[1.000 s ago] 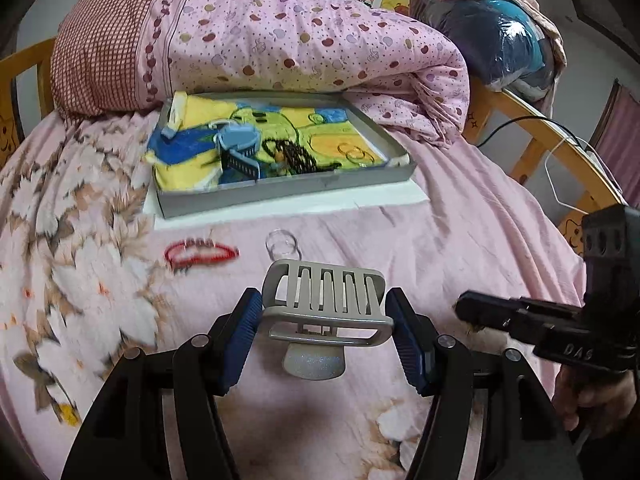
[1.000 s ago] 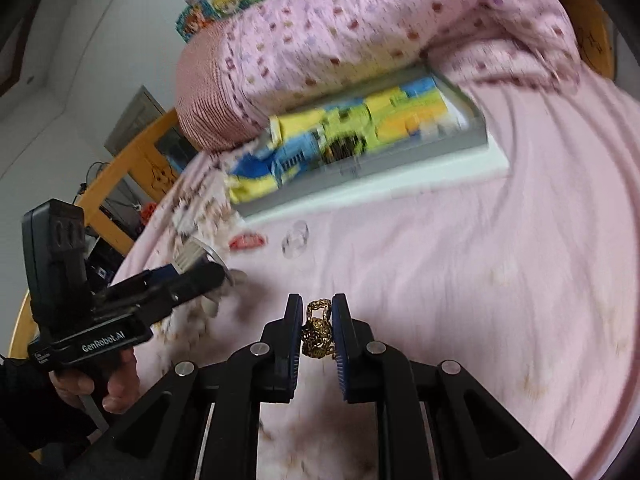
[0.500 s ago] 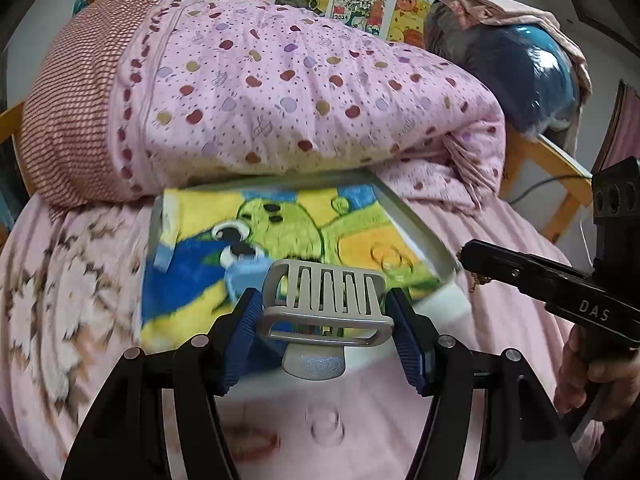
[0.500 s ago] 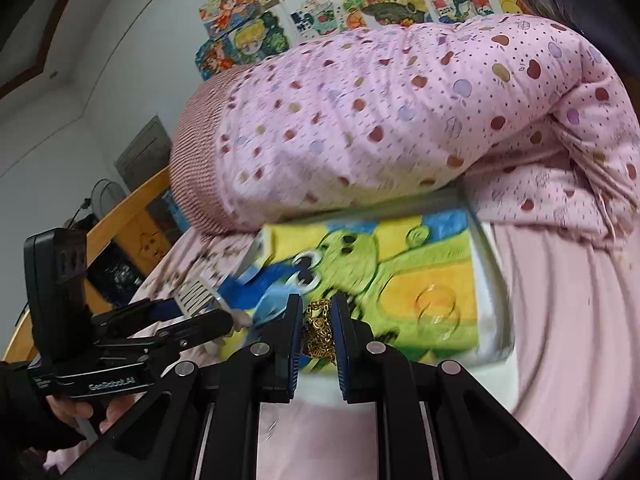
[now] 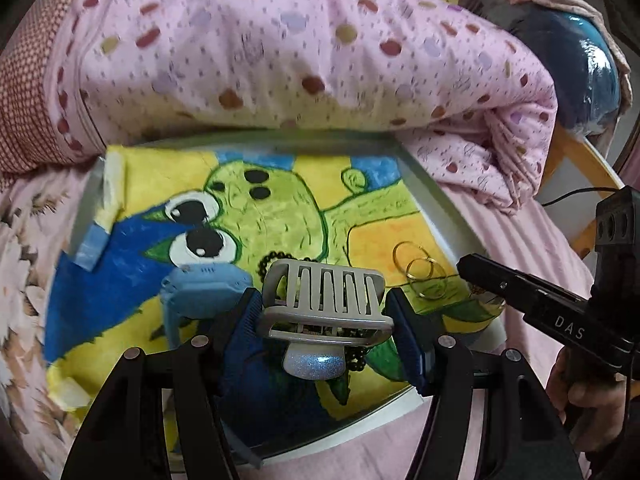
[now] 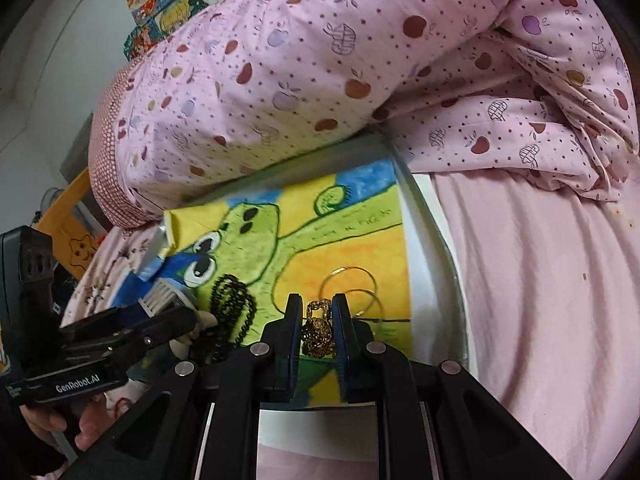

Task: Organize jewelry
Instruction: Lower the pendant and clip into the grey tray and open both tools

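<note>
My left gripper [image 5: 324, 312] is shut on a grey claw hair clip [image 5: 324, 300] and holds it over the grey tray [image 5: 432, 196], which is lined with a yellow and blue cartoon cloth [image 5: 260, 216]. My right gripper [image 6: 316, 320] is shut on a gold chain [image 6: 318, 332] above the tray's near right part [image 6: 424, 240]. In the tray lie two gold hoops [image 5: 420, 268], a black bead string [image 6: 232, 304] and a blue watch [image 5: 204, 284]. The right gripper shows at the right in the left wrist view [image 5: 464, 266].
A rolled pink dotted quilt [image 5: 300, 52] lies right behind the tray. The tray rests on a pink bedsheet [image 6: 540, 280]. A dark blue bundle [image 5: 580, 60] and a wooden bed frame [image 5: 576, 160] stand at the far right.
Both grippers have moved forward from the bedsheet to above the tray, each still holding its item. The red bracelet and clear ring on the sheet have left the view.
</note>
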Available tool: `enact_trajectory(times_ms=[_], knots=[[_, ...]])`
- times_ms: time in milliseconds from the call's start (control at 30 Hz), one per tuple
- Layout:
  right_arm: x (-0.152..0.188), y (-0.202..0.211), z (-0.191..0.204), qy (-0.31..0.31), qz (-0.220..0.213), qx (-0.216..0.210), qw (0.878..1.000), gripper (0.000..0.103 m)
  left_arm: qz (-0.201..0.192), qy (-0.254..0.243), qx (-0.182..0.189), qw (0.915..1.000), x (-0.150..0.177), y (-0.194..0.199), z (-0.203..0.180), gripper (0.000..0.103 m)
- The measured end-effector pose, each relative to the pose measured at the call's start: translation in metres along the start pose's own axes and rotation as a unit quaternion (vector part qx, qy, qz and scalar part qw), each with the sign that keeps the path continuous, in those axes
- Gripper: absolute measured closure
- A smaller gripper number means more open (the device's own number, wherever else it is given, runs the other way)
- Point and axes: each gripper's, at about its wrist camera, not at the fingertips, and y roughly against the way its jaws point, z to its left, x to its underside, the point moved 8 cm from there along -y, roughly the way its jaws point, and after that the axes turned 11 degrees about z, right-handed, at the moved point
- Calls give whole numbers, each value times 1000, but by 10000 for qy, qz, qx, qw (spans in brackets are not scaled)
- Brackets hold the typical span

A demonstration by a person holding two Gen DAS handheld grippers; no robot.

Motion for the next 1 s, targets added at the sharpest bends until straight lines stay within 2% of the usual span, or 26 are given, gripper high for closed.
enact_trajectory(times_ms=[133, 200, 267, 300, 367, 400, 467, 500, 567, 633, 733, 867, 1000], knots=[[3, 0, -2, 55, 53, 12, 10000, 86, -24, -51, 49, 10000, -2, 0, 0, 45], [3, 4, -2, 60, 62, -10, 10000, 80, -1, 41, 175, 9998, -2, 2, 0, 45], [3, 10, -1, 84, -2, 19, 10000, 65, 29, 157, 304, 9994, -3, 5, 1, 45], [2, 15, -1, 109, -66, 64, 9999, 61, 52, 208, 331, 9992, -3, 6, 1, 44], [2, 26, 1, 155, -181, 148, 9996, 49, 13, 333, 375, 9987, -5, 15, 3, 40], [1, 31, 2, 178, -233, 182, 9994, 47, -75, 357, 382, 9986, -6, 21, 3, 35], [1, 44, 7, 258, -400, 255, 9985, 33, -299, 373, 369, 9982, -8, 39, 5, 34], [0, 50, 10, 286, -481, 264, 9981, 30, -358, 369, 355, 9980, -9, 45, 5, 33], [1, 64, 18, 326, -659, 235, 9970, 23, -529, 376, 318, 9974, -10, 65, 8, 22], [2, 77, 27, 380, -815, 217, 9957, 19, -745, 435, 283, 9959, -8, 87, 14, 6], [6, 96, 42, 475, -1067, 228, 9929, 7, -996, 411, 167, 9940, -4, 114, 20, 6], [13, 121, 63, 557, -1382, 189, 9887, 2, -1215, 267, -66, 9922, 10, 146, 26, 2], [27, 135, 83, 653, -1488, 199, 9865, 0, -1327, 203, -264, 9906, 32, 167, 35, 2]])
